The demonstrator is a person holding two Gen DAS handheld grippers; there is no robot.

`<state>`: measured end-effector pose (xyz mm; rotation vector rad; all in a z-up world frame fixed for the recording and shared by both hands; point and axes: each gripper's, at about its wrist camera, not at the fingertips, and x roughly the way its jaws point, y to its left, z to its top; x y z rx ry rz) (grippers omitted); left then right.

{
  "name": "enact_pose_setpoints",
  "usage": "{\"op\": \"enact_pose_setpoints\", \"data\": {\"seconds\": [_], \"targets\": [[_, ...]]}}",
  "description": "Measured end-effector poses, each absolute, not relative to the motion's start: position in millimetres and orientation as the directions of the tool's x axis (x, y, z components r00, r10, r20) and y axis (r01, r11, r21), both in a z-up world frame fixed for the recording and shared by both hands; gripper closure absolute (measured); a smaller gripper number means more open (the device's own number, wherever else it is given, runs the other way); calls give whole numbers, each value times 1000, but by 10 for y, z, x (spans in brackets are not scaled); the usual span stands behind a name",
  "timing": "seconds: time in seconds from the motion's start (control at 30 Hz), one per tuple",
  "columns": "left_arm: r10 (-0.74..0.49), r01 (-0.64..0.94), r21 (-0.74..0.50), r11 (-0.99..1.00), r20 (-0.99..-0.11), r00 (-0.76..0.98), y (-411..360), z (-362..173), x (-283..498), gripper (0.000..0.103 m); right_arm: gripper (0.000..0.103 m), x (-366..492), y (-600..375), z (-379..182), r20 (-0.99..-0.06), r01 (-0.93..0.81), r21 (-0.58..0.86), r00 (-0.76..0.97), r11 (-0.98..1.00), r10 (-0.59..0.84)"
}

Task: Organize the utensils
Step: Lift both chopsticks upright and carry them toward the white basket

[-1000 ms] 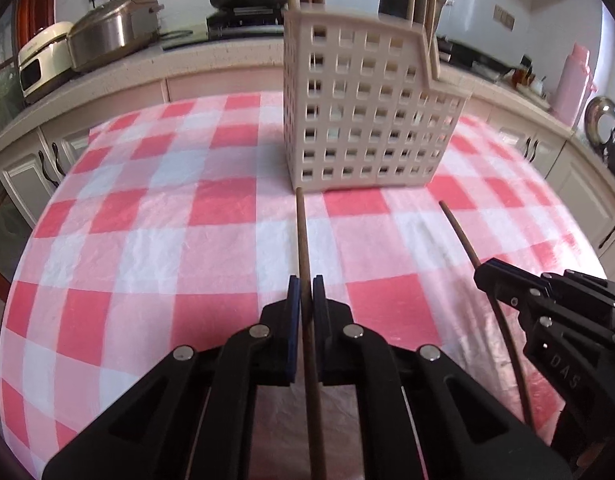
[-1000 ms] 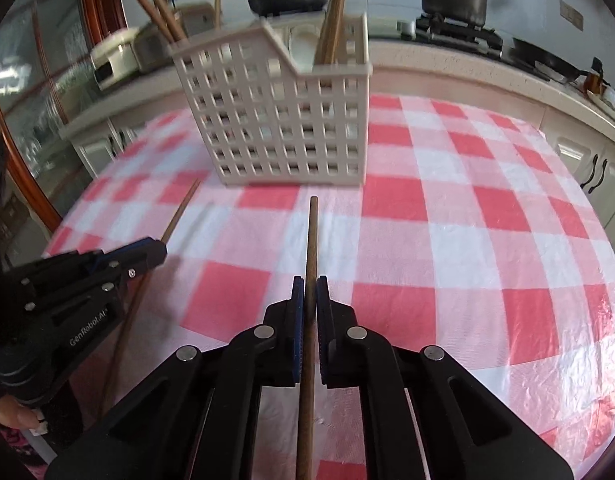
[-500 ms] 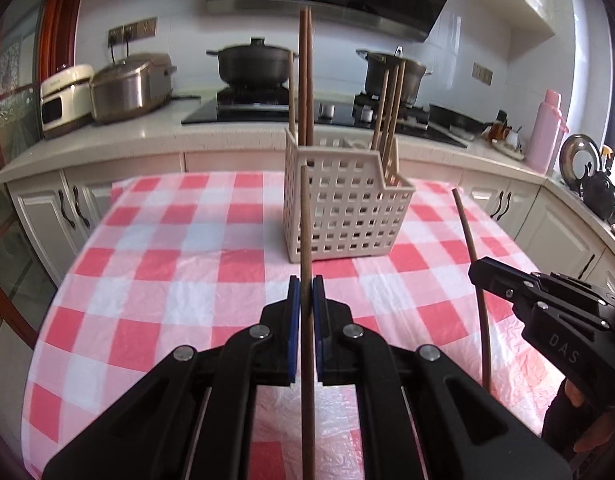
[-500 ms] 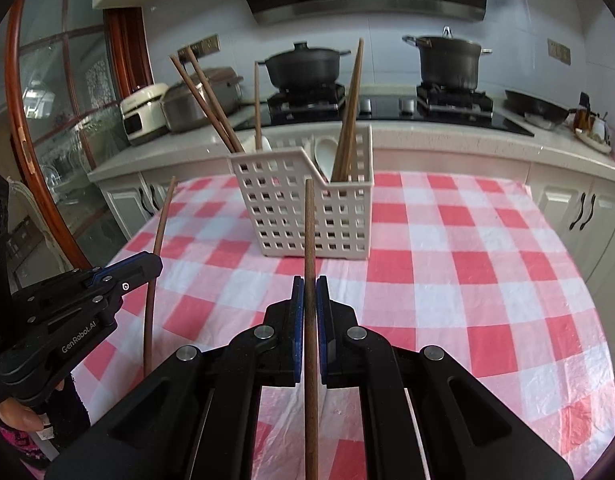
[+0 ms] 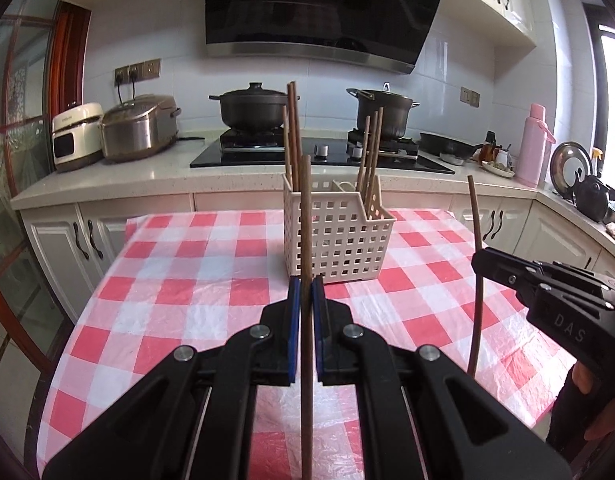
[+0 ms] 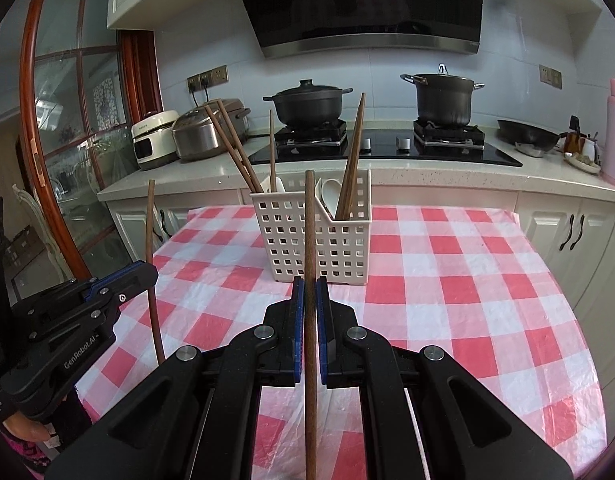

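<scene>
A white slotted utensil basket (image 5: 339, 236) stands on the checked table, with several brown chopsticks and white spoons in it; it also shows in the right wrist view (image 6: 311, 236). My left gripper (image 5: 306, 292) is shut on a brown chopstick (image 5: 306, 216), held upright above the table in front of the basket. My right gripper (image 6: 309, 292) is shut on another brown chopstick (image 6: 310, 224), also upright. Each gripper shows in the other's view, the right gripper (image 5: 481, 256) and the left gripper (image 6: 147, 276), each with its chopstick.
The red and white checked tablecloth (image 5: 211, 264) covers the table. Behind it is a counter with two rice cookers (image 5: 135, 132), two dark pots (image 5: 251, 106) on a hob, a pan, a pink flask (image 5: 533, 144) and a kettle.
Both grippers have lifted off the table and back from the basket, each carrying its chopstick, and tilted up so the chopsticks now stand upright.
</scene>
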<state>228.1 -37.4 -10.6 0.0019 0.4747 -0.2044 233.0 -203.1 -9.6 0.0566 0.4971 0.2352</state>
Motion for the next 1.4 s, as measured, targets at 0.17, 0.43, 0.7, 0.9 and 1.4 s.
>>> {"op": "enact_pose_setpoints", "data": {"seconds": [0.17, 0.43, 0.7, 0.9, 1.4], "targets": [[-198, 204, -33, 978, -433, 879, -423, -75, 2179, 97, 97, 2240, -2057, -61, -447, -205, 111, 863, 972, 233], [-208, 218, -23, 976, -411, 888, -463, -23, 2090, 97, 97, 2161, -2107, -14, -423, -198, 116, 877, 973, 229], [-209, 218, -21, 976, -390, 897, -499, 39, 2105, 97, 97, 2174, -2136, 9, -407, -192, 127, 885, 973, 228], [-212, 224, -12, 974, -386, 898, -523, 67, 2178, 97, 97, 2217, -2160, 20, -404, -191, 127, 886, 973, 226], [-230, 241, 0, 971, -292, 928, -746, 607, 2551, 97, 97, 2651, -2203, 394, -346, -222, 86, 907, 971, 238]]}}
